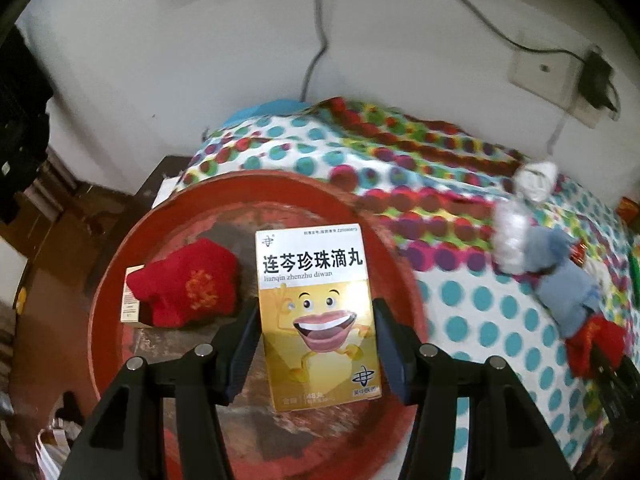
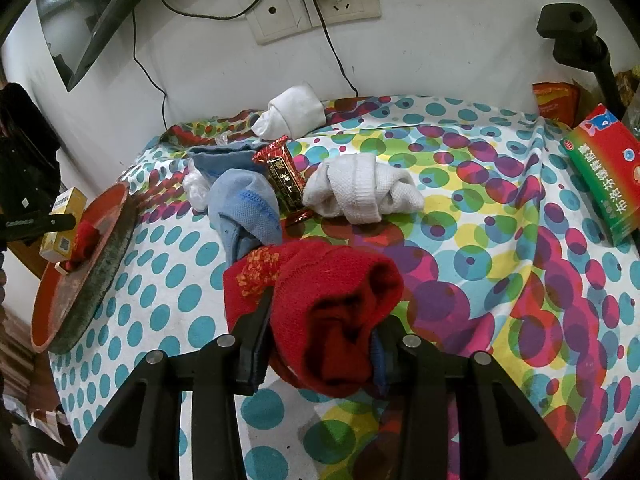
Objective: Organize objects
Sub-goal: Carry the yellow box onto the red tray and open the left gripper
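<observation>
My left gripper (image 1: 316, 306) is shut on a yellow and white medicine box (image 1: 316, 312), held upright above a round red tray (image 1: 280, 196). On the tray lies a rolled red sock (image 1: 188, 284) with a small white box (image 1: 132, 300) behind it. The right wrist view shows the same tray (image 2: 96, 276) at the table's left edge and the yellow box (image 2: 64, 224) over it. My right gripper (image 2: 324, 320) is shut on another red sock (image 2: 332, 304), just above the dotted tablecloth (image 2: 460, 280). That sock hides most of its right finger.
Behind the red sock lie a blue sock (image 2: 244, 208), a red-wrapped candy bar (image 2: 284, 184) and two white sock rolls (image 2: 360, 192) (image 2: 292, 114). A green and red medicine box (image 2: 604, 168) and a black stand (image 2: 576, 40) are at the right. Wall sockets (image 2: 312, 8) with cables are behind.
</observation>
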A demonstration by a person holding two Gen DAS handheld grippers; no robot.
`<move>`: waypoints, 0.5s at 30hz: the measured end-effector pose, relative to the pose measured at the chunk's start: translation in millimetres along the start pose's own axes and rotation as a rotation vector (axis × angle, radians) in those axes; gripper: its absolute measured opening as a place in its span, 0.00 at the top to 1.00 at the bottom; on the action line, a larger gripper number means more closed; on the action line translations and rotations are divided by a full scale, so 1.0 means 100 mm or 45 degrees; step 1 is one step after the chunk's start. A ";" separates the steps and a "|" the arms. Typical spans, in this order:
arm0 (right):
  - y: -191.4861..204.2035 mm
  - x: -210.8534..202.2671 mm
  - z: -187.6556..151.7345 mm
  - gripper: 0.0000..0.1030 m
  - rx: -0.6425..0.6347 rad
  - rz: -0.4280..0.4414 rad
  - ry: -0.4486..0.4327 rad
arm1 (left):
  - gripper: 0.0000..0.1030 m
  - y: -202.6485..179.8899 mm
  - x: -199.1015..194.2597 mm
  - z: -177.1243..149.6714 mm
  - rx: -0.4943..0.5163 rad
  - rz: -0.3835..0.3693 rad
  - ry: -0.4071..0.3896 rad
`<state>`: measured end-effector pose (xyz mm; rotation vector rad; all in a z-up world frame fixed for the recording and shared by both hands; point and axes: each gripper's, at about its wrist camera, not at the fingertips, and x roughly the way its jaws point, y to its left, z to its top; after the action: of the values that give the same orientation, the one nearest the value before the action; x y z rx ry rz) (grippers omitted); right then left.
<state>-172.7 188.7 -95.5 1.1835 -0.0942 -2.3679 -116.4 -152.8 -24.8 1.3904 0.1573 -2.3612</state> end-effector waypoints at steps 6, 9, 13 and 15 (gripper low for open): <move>0.01 0.00 0.00 0.63 -0.008 -0.012 0.001 | 0.46 0.23 0.22 0.14 -0.034 0.017 0.043; 0.03 0.00 0.00 0.63 -0.011 -0.016 0.002 | 0.46 0.34 0.33 0.23 -0.062 0.019 0.057; 0.03 0.00 0.00 0.63 -0.011 -0.016 0.002 | 0.46 0.46 0.47 0.34 -0.069 0.057 0.064; 0.03 0.00 0.00 0.63 -0.012 -0.017 0.002 | 0.46 0.54 0.55 0.39 -0.085 0.058 0.075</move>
<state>-171.6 186.0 -94.2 1.1850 -0.0752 -2.3765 -150.4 -228.8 -46.9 1.4178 0.2163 -2.2584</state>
